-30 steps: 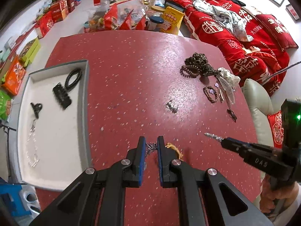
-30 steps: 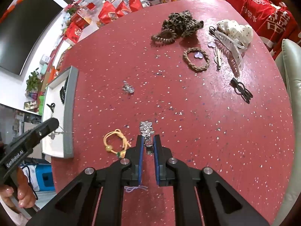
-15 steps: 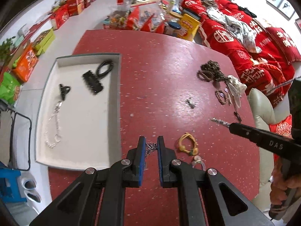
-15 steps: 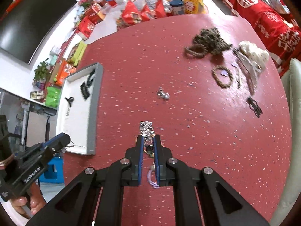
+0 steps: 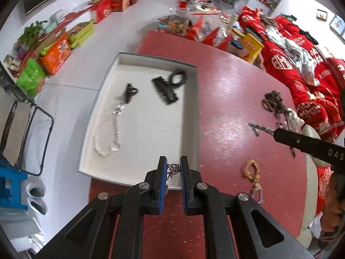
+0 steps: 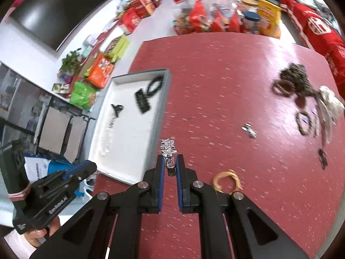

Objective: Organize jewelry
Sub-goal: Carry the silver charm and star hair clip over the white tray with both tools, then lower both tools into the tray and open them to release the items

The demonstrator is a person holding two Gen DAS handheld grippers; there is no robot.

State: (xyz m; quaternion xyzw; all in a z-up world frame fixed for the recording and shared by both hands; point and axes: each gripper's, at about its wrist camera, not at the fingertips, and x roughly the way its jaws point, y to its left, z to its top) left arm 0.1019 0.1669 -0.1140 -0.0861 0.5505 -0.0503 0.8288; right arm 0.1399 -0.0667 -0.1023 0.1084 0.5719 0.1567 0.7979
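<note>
My left gripper (image 5: 173,165) is shut on a small tangled dark chain (image 5: 172,170) and hangs over the near right corner of the white tray (image 5: 146,133). Inside the tray lie a pearl strand (image 5: 106,139), a small black clip (image 5: 129,90), a black hair claw (image 5: 165,89) and a black bead bracelet (image 5: 178,76). My right gripper (image 6: 169,161) is shut on a silver star hair clip (image 6: 168,147), above the red table (image 6: 215,86) just right of the tray's grey rim (image 6: 162,108). In the left wrist view this clip (image 5: 258,127) pokes in from the right.
On the table lie a yellow hair tie (image 6: 225,179), a small silver piece (image 6: 249,129), a brown bracelet (image 6: 304,122), a leopard-print pile (image 6: 296,81), a white scrunchie (image 6: 331,102) and a black clip (image 6: 322,158). Boxes cover the floor left; a red-covered sofa (image 5: 301,64) stands right.
Both grippers have moved left across the table toward the tray, each keeping its hold. The left one now hangs over the tray's corner; the right one has risen a little.
</note>
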